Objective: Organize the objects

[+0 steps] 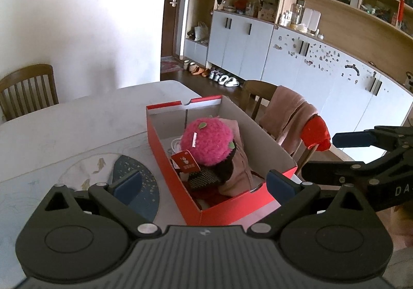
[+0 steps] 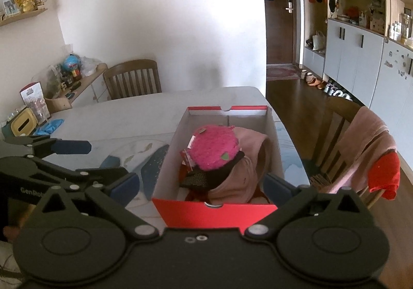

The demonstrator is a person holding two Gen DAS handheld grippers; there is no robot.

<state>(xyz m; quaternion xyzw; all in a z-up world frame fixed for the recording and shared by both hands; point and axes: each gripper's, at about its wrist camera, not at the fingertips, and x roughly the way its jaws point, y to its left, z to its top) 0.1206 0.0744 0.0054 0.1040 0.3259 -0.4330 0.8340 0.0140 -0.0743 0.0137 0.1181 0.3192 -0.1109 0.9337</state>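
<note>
Pale table (image 2: pixel 129 113), red box (image 2: pixel 214 214) of clothes just ahead of both grippers, left gripper (image 1: pixel 204 183) and right gripper (image 2: pixel 204 185) spread wide, empty.

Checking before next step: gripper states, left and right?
Left gripper: open, holding nothing, by the red box.
Right gripper: open wide, empty, near end of the box between its fingers.

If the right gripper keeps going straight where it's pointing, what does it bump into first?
Probably the red box: its near wall sits right between the open right gripper fingers. Past that wall comes the pink cloth inside, though depth is hard to judge.
</note>
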